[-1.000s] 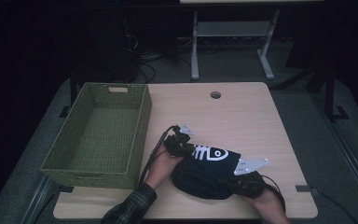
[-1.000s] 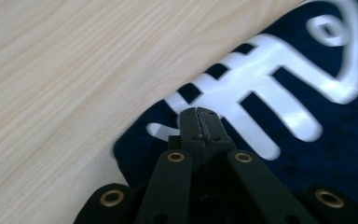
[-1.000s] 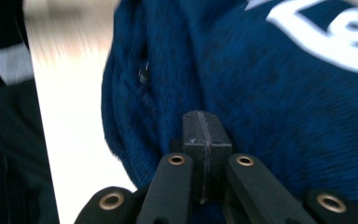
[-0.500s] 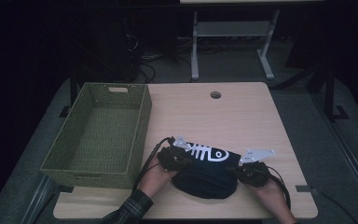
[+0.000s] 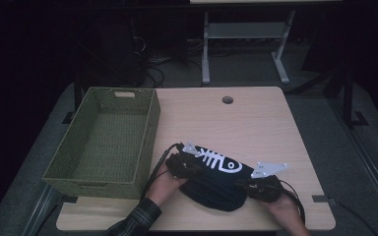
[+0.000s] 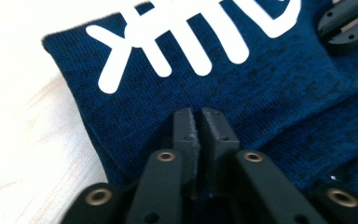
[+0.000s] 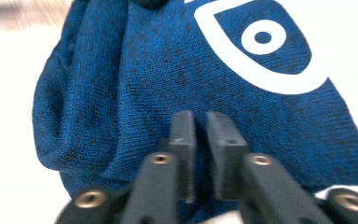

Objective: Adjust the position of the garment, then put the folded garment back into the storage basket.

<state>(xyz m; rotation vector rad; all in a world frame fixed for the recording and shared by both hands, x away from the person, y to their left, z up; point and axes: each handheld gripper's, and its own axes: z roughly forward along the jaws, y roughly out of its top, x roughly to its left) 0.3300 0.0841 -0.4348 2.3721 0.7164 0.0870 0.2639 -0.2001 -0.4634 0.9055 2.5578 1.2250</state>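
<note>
Garment (image 5: 216, 184) lying long axis left-to-right between our claws (basket (image 5: 103, 142) on left): left claw (image 6: 200, 122), right claw (image 7: 200, 123) both just easing apart, slight gap, gripping nothing.

my dark blue knit garment (image 5: 215, 183) near the table's (image 5: 256, 123) front edge carries a white fish-skeleton print with a ringed eye. my jaws are black. the table is pale wood; the woven basket (image 5: 106, 142) along its left edge is olive green.
</note>
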